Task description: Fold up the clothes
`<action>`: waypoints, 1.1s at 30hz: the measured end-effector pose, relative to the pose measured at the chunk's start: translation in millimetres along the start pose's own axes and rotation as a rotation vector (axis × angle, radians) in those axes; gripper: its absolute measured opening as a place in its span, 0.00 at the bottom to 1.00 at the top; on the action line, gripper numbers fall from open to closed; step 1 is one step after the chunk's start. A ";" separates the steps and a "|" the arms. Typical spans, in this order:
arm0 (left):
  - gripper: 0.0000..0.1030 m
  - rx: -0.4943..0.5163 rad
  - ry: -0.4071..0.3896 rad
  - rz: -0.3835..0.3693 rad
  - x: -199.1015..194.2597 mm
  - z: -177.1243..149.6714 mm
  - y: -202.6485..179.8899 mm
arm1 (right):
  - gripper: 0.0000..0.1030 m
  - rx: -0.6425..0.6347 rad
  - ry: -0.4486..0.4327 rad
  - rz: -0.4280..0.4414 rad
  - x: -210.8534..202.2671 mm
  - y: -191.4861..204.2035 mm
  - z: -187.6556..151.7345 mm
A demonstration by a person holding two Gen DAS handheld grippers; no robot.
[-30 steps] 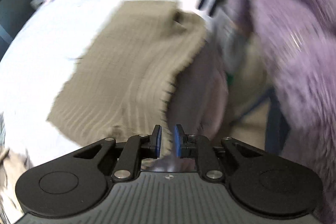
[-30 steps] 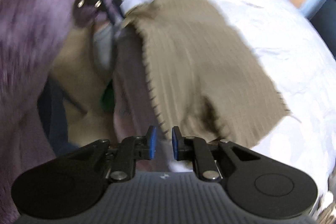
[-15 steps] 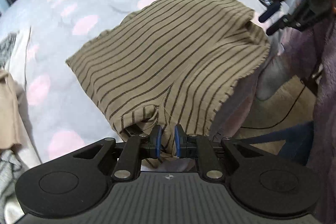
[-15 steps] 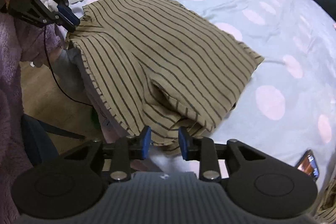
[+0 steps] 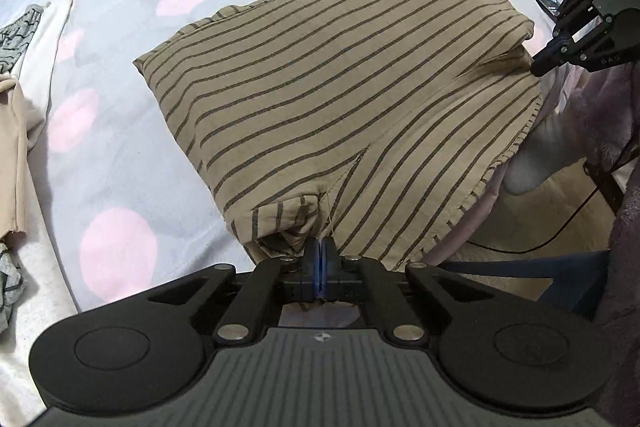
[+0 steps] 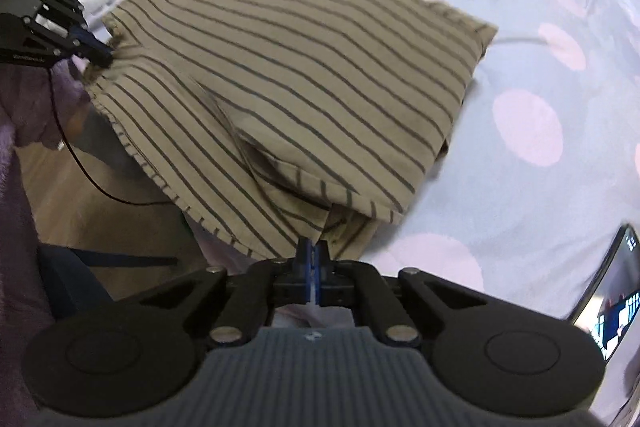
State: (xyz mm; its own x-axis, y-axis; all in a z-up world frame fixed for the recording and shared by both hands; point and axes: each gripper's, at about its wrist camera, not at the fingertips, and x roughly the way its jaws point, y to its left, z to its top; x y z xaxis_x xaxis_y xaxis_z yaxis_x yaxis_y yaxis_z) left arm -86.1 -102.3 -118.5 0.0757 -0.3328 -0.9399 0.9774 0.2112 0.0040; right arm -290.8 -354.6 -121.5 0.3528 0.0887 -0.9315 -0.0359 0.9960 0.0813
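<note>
A: Where is the garment?
B: Olive striped shirt (image 5: 344, 83) lies on the polka-dot bed (image 5: 120, 155), near edge overhanging the side.
A: Tongs?
B: Left tongs (image 5: 320, 259) pinched on its near corner; right tongs (image 6: 311, 259) pinched on the other. Phone (image 6: 612, 287) beside right.

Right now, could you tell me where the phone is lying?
The phone lies on the dotted bedsheet, at the right wrist view's lower right edge, right of the striped garment.
</note>
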 end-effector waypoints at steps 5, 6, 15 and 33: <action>0.03 -0.010 0.000 0.013 -8.7 0.2 4.2 | 0.06 -0.013 0.020 -0.029 -0.2 4.7 -0.6; 0.06 -0.012 -0.001 0.015 -10.6 0.2 5.1 | 0.07 -0.014 0.022 -0.050 -1.7 5.5 -1.8; 0.07 -0.130 -0.224 0.019 -62.7 -4.9 24.4 | 0.12 0.009 -0.190 -0.132 -49.4 10.6 -3.4; 0.16 -0.378 -0.462 0.156 -31.5 63.0 3.6 | 0.43 0.329 -0.512 -0.277 -32.4 30.5 61.5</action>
State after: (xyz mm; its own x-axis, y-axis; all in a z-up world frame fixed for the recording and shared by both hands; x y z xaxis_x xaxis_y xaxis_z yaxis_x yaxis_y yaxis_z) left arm -72.6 -149.0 -67.4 0.3722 -0.6178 -0.6927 0.8170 0.5722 -0.0714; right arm -245.8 -326.8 -67.0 0.7102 -0.2605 -0.6540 0.3784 0.9247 0.0426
